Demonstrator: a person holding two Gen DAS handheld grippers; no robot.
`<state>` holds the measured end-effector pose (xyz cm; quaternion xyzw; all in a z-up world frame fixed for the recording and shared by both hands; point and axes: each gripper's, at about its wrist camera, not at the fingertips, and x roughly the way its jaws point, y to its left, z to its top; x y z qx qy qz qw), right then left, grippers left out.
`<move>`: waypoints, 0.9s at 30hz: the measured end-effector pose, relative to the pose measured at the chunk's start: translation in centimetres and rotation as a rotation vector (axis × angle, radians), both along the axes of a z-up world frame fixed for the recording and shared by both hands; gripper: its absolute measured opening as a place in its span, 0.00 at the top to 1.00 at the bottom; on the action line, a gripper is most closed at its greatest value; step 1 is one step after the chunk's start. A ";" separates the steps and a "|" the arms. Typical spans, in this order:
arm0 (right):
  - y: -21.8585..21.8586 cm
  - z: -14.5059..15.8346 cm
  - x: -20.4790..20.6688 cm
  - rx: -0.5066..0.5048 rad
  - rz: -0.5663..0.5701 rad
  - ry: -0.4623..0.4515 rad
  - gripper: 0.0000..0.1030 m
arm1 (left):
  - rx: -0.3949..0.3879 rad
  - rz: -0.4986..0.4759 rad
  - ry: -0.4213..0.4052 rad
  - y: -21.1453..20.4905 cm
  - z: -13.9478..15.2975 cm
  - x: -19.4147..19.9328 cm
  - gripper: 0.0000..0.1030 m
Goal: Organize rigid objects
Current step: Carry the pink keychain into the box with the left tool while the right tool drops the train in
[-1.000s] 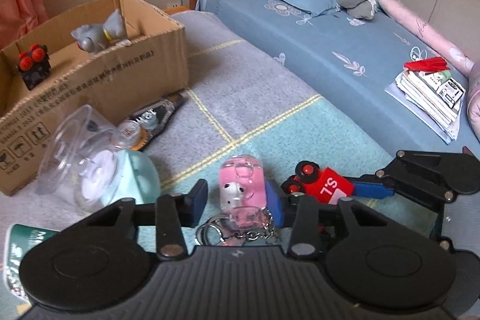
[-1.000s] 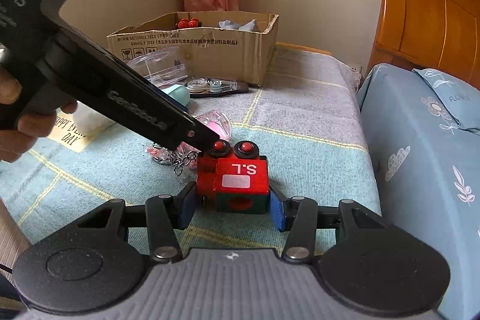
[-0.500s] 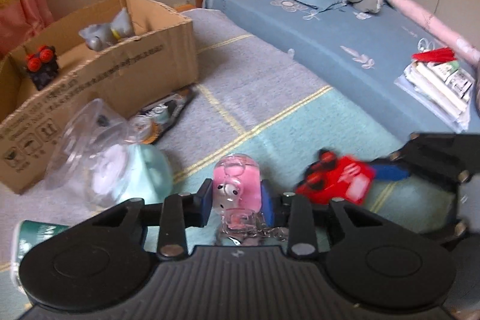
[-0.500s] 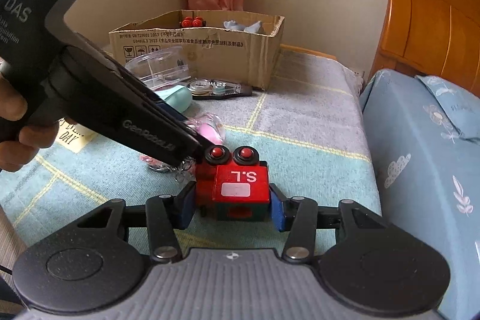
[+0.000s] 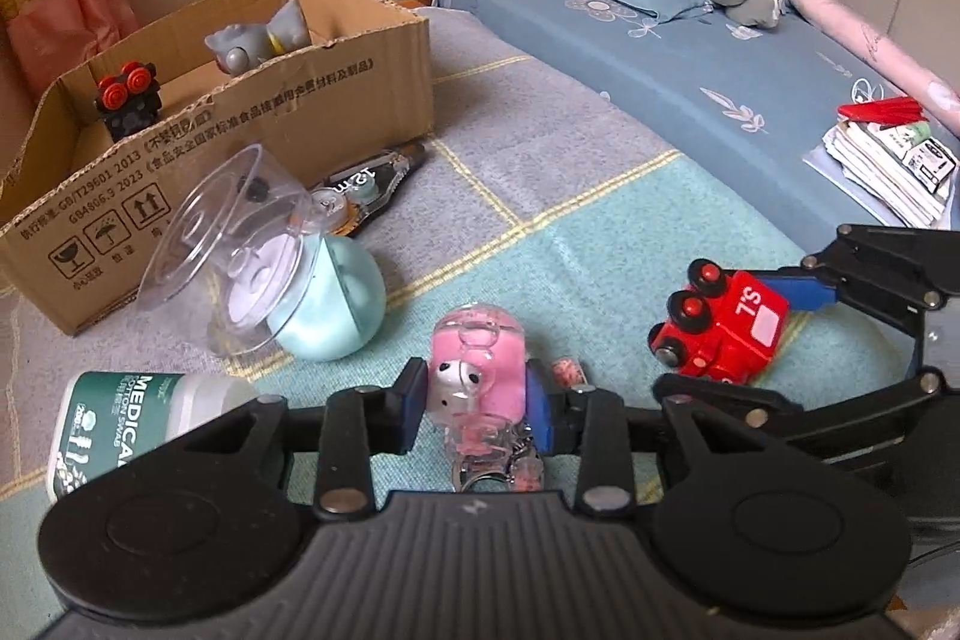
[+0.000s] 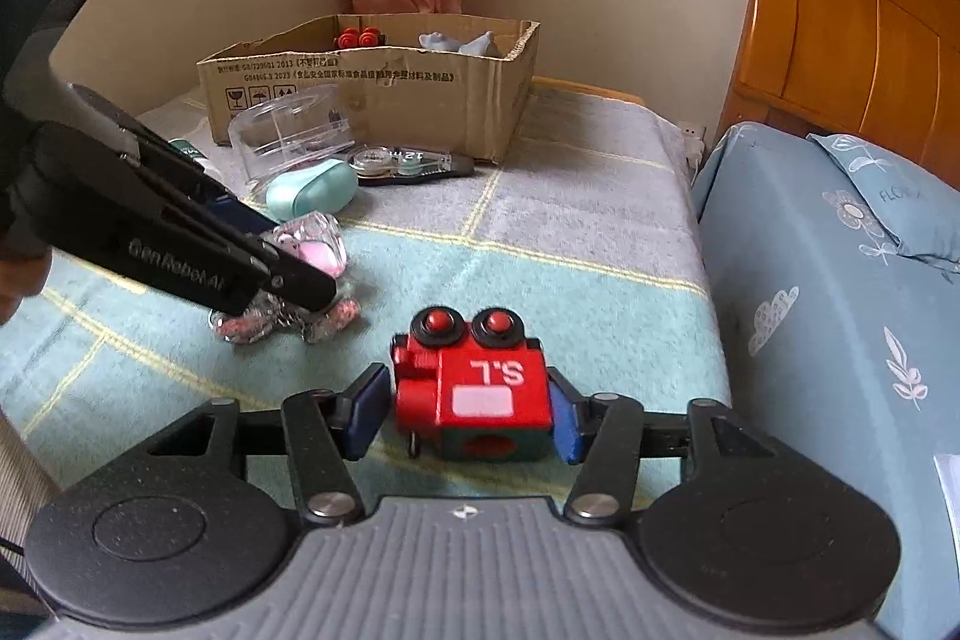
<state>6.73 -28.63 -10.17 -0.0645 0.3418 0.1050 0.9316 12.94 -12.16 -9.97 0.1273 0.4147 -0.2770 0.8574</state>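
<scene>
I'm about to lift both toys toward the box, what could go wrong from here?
1. The right gripper has just been opening; a gap shows beside the red toy train, so it could stay behind or tip.
2. The left gripper pinches the pink keychain toy, but its chain and charms lie loose and might snag on the blanket.
3. The two grippers sit close together and could bump.

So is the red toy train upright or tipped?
Tipped: the red toy train lies on its side on the blanket, wheels pointing away from the camera.
</scene>
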 end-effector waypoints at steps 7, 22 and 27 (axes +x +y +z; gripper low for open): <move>0.2 0.4 0.4 0.000 -0.005 0.009 0.43 | -0.006 -0.012 0.043 0.4 0.4 0.1 0.69; 0.1 5.5 1.0 -0.015 0.149 -0.028 0.43 | 0.057 -0.142 0.075 2.1 5.6 0.0 0.69; 0.2 7.2 2.3 0.001 0.182 -0.035 0.43 | 0.058 -0.159 0.070 2.9 7.7 0.3 0.70</move>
